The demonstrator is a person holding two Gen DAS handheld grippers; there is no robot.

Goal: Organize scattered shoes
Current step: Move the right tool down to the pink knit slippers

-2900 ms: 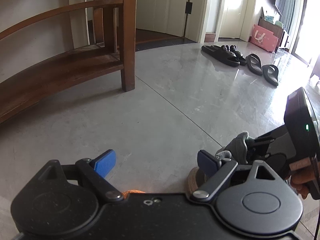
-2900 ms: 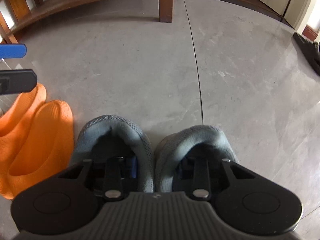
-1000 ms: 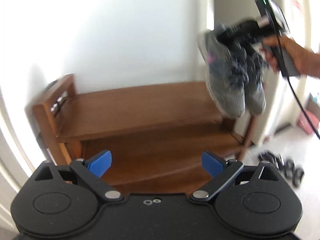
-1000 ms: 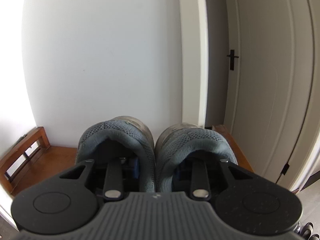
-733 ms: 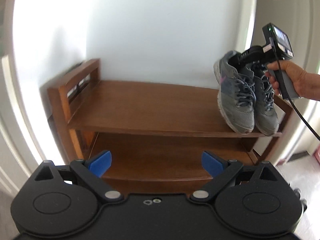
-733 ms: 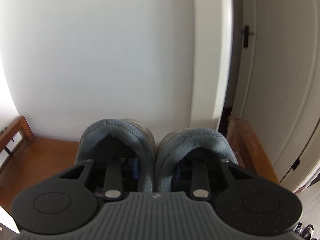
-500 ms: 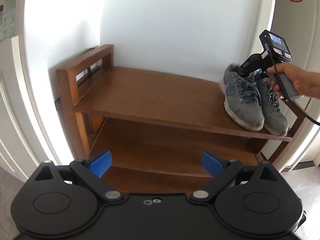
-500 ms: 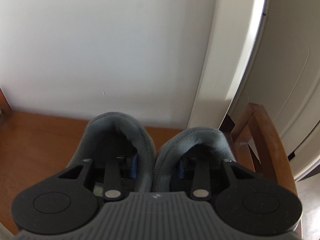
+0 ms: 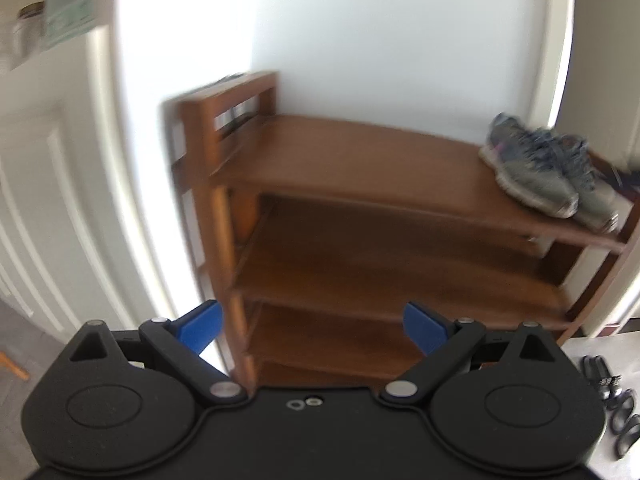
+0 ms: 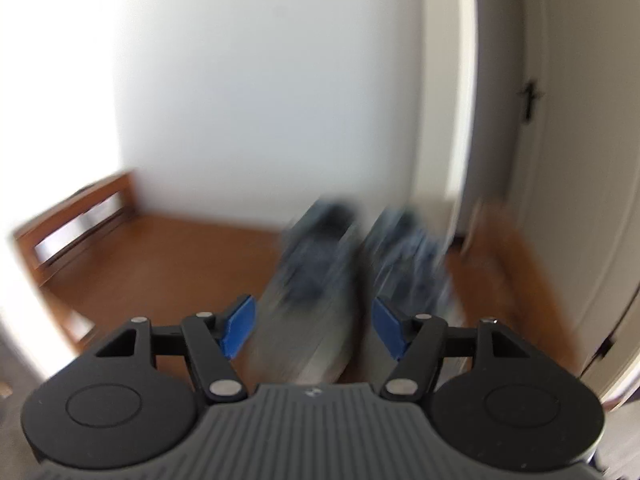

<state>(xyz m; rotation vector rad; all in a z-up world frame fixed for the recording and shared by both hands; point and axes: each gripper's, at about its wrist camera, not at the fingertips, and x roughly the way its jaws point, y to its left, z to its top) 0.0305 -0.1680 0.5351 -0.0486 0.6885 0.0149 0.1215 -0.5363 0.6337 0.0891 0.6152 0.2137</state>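
Brown wood fills the left wrist view: a shoe rack against the white wall, with the pair of grey sneakers resting side by side at the right end of its top shelf, toes outward. The left gripper hangs in front of the rack's lower shelves, jaws spread and empty. On the floor right of the rack lie dark slippers, not yet put away.

From the right wrist view, blurred, the sneakers sit on the rack's top shelf. The right gripper has just been opening; its pads stand clear of the shoes, released. One pair is shelved; other footwear remains.
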